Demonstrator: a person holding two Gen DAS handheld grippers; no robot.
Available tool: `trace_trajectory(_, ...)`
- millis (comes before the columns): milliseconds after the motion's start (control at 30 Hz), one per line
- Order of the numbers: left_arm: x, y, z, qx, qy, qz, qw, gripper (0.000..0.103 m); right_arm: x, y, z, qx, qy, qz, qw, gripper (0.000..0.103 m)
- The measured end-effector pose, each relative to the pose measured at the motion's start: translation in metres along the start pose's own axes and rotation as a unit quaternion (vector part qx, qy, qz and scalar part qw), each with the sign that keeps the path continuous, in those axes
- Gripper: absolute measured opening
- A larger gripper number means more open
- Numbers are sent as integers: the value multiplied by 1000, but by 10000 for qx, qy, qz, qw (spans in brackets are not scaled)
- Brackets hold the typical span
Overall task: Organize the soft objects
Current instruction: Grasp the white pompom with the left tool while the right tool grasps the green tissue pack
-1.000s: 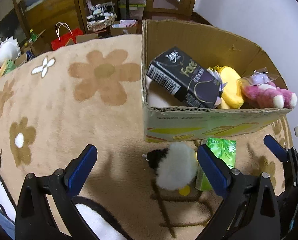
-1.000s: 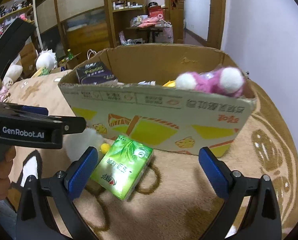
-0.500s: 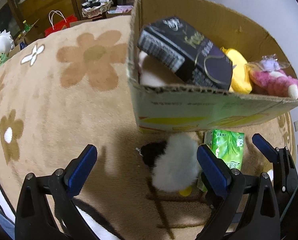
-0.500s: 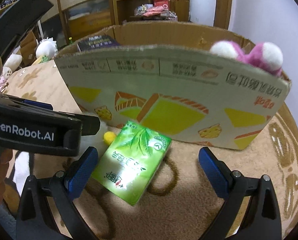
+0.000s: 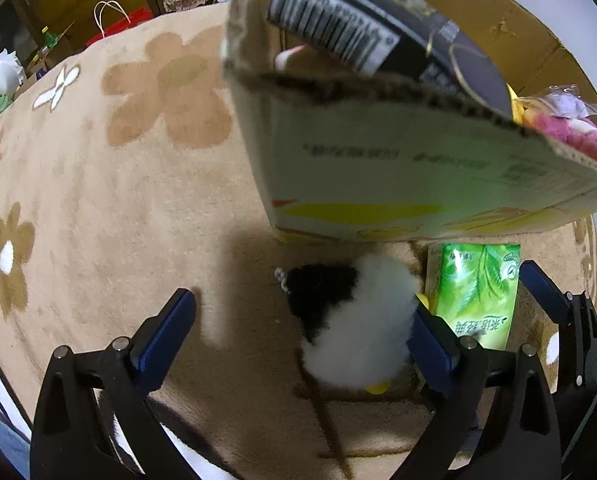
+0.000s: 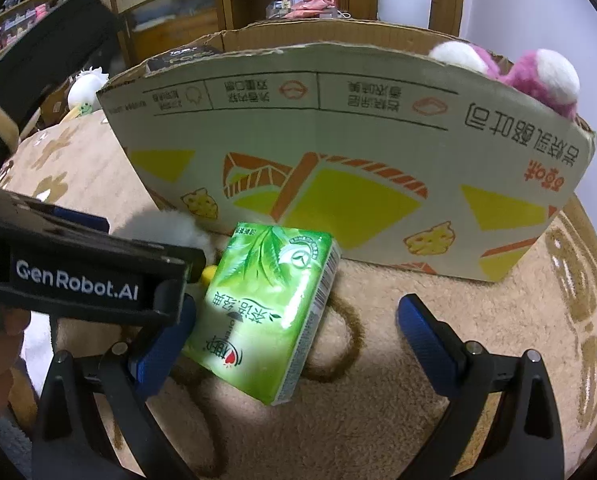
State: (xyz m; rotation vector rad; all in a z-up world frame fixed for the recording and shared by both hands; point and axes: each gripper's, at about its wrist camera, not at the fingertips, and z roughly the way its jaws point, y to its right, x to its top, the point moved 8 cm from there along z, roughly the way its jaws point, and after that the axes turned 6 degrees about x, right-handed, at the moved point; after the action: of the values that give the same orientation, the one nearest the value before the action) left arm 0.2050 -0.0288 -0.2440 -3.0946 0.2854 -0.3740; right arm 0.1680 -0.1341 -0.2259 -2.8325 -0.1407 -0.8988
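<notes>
Both grippers low over the rug [image 5: 110,208], just in front of the cardboard box [image 6: 338,152]. Left gripper [image 5: 298,332]: jaws spread wide, nothing held; the black-and-white plush toy [image 5: 350,320] lies on the rug between them, pushed up against the right-hand pad, with a wide gap to the left-hand pad. Right gripper [image 6: 294,340]: jaws also spread, empty; the green tissue pack [image 6: 266,308] lies between them, close against the left-hand pad and angled across the grip line, its far corner near the box wall. Toy and pack lie just beside each other, apparently touching. The box already holds a black tissue pack [image 5: 378,32] and a pink plush toy [image 6: 538,72]. Step in hand, as I judge it: a two-handed pick, one item per gripper. To do it well, shift the left gripper toward the toy so the plush sits centred, then close on the white body rather than on loose fur, which would slip. For the right gripper, rotate to square the pads to the pack's long faces before closing; a diagonal bite on soft film may twist out. Risk: the neighbouring pads look crowded and could collide. Lift clear of the box rim before moving over it.
</notes>
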Motion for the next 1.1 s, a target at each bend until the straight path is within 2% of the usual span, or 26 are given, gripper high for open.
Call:
trace_trajectory(100,-2,-1,5,-8,-92,-12,10000,89,0,1,-2,-38,23,5,10000,103)
trace_trajectory(367,-13,-7,0,-30,-42,-36,10000,74,-7,6,-7,-208,-5,-150,9997,98)
trace_trajectory(433,-16,-8,-1,-24,-23,-12,10000,69,-8,7,-9,-164,-14,-126,9998,94)
trace_trajectory(500,-19,-9,-2,-20,14,54,10000,53,-9,7,-10,-132,7,-128,9998,86)
trace_trajectory(533,-20,-8,-3,-41,34,110,9999,50,-9,6,-11,-7,30,-143,9999,83)
trace_trajectory(600,-24,-6,-5,-43,65,173,9998,40,-12,2,-11,300,-11,-114,9995,64)
trace_trajectory(667,-29,-5,-6,-67,61,223,9997,33,-13,2,-12,386,-43,-77,9992,57)
trace_trajectory(867,-43,-15,-8,-26,239,223,9995,30,-17,8,-24,243,-34,-97,9997,53)
trace_trajectory(1000,-45,-17,-19,144,306,298,9990,30,-16,19,-36,100,-12,-90,9999,52)
trace_trajectory(1100,-46,-9,-36,222,526,404,9976,30,-12,25,-50,20,138,-126,9998,52)
